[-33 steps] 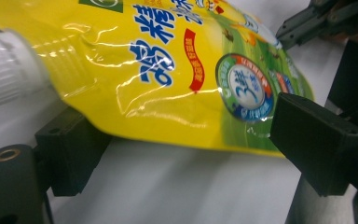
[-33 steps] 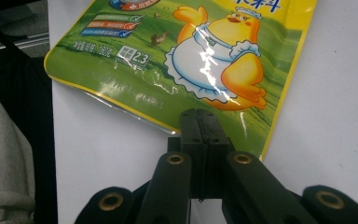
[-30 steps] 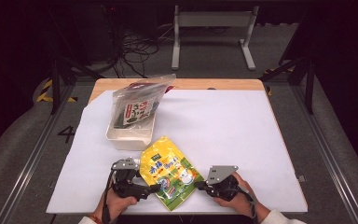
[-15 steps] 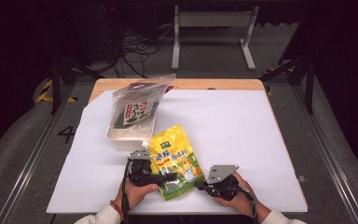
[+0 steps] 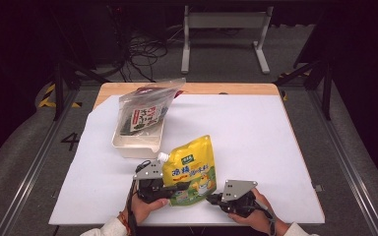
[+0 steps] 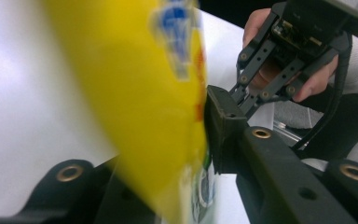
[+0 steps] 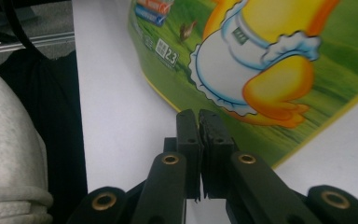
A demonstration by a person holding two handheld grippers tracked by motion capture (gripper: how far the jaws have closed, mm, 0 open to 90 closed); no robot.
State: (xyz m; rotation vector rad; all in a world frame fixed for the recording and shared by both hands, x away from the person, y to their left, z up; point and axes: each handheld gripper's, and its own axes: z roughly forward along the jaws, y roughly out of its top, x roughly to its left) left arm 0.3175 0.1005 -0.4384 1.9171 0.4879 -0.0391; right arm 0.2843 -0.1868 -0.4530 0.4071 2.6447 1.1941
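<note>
Left claw [image 5: 163, 189] had just been closing on the yellow pouch's [image 5: 191, 169] left side — right claw [image 5: 215, 199], pinched on its lower corner, sat near the table's [image 5: 256, 147] front edge.

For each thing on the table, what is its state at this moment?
Yellow pouch: cap on, tilted up, gripped at both lower corners.
Left gripper: shut on the pouch; jaws have just been closing.
Right gripper: shut on the pouch's corner.
White tray: holds a clear bag.

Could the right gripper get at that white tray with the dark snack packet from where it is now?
Probably not directly. The right gripper sits shut at the table's near edge, and the yellow pouch, gripped by the left gripper, lies between it and the white tray.
</note>
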